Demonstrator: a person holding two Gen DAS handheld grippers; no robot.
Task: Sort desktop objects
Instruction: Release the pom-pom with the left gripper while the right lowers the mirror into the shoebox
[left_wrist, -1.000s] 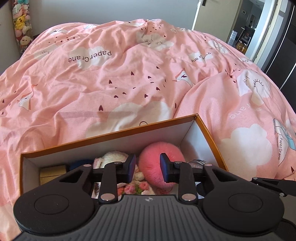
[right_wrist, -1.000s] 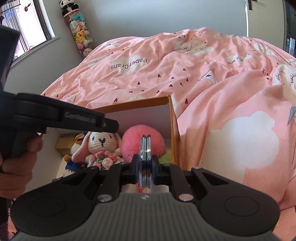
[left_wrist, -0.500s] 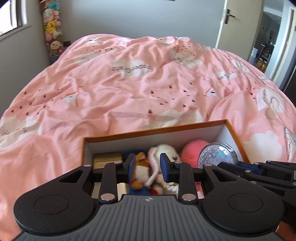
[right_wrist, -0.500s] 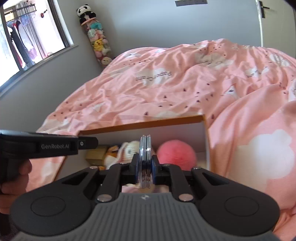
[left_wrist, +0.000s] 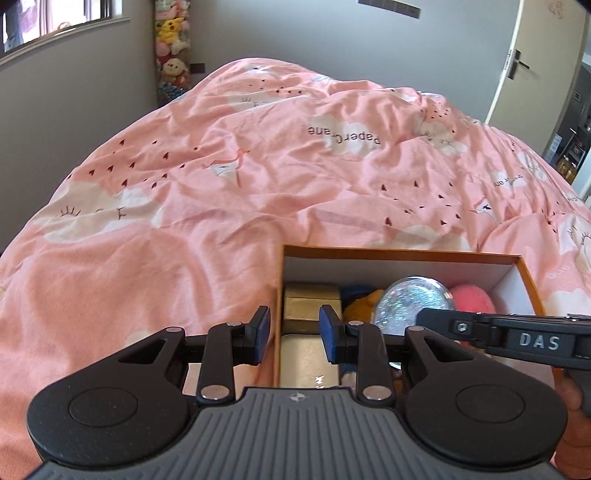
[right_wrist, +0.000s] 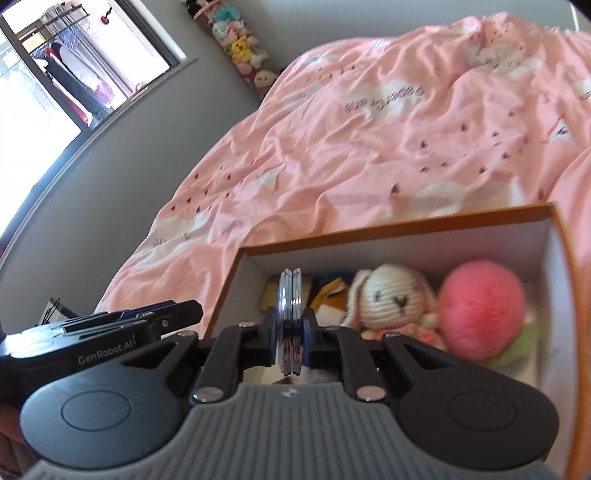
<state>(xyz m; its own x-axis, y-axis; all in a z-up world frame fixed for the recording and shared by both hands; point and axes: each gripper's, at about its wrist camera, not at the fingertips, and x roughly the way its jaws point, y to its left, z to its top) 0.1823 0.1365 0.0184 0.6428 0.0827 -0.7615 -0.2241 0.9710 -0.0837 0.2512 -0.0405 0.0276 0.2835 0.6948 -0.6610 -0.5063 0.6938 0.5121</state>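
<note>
over the near left corner of the box (left_wrist: 402, 254), the left gripper (left_wrist: 294, 336) hovers level, jaws spread with nothing between them, straddling the box's left wall; blue pads (left_wrist: 328, 338) visible. right gripper (right_wrist: 290, 330) sits just to its right, over the box's near edge, pressed together on a round glitter mirror (right_wrist: 290, 317) held edge-on in its own view, flat face showing in the left wrist view (left_wrist: 413, 306). the mirror is over the left part of the box interior, above the contents; cannot tell if it touches anything below. a bit of the person's hand (left_wrist: 570, 402) shows at the right gripper's handle.

inside the box, near to far: silver tin (left_wrist: 308, 363) at the near left, gold box (left_wrist: 312, 301) behind it at the far left corner, orange plush (left_wrist: 360, 304) beside that, crochet bunny (right_wrist: 391, 299) in the middle, pink pompom (right_wrist: 482, 306) at the right wall. right wrist view is slightly blurred.

box is orange outside, white inside, and rests on a rumpled pink duvet (left_wrist: 221, 177) with clouds and small hearts. beyond the bed: grey wall, window (right_wrist: 55, 74) at left, column of hanging plush toys (left_wrist: 171, 48) in the corner, white door (left_wrist: 535, 62) far right.
</note>
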